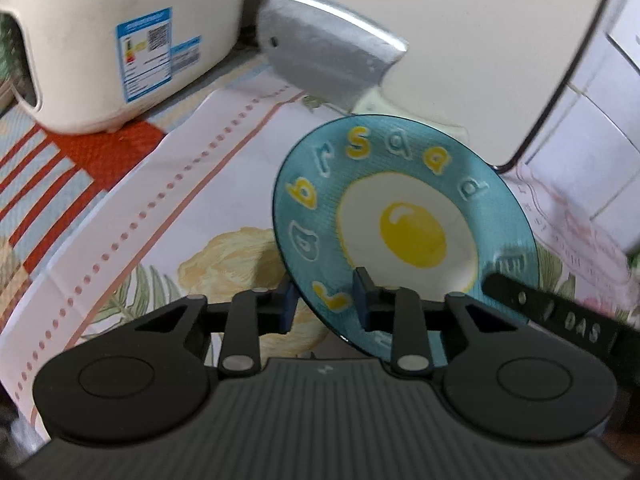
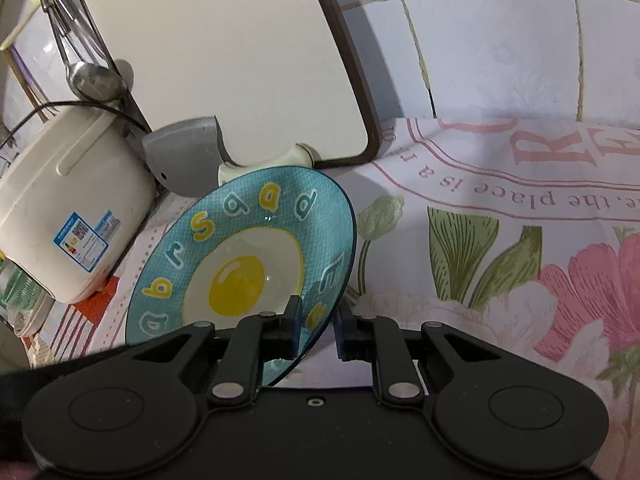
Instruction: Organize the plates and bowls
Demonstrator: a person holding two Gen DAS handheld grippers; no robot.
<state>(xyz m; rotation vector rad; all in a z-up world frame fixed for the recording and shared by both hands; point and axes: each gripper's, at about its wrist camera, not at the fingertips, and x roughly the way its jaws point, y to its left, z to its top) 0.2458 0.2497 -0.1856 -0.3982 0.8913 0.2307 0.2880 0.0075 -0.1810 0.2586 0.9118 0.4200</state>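
Observation:
A teal plate [image 1: 404, 216] with yellow and white letters and a fried-egg picture is held tilted above the flowered tablecloth [image 1: 132, 216]. My left gripper [image 1: 326, 300] straddles its near left rim, one finger on each side. My right gripper [image 2: 318, 326] straddles the plate's [image 2: 240, 256] right rim the same way. Whether the pads press the rim or stand slightly apart from it is not clear. The right gripper's black body [image 1: 560, 316] shows at the right edge of the left wrist view.
A cream rice cooker [image 1: 100, 40] stands at the left. A cleaver [image 1: 320, 52] with a pale handle and a large white cutting board [image 2: 224, 56] lean against the tiled wall [image 2: 500, 48]. A ladle [image 2: 92, 76] hangs by the board.

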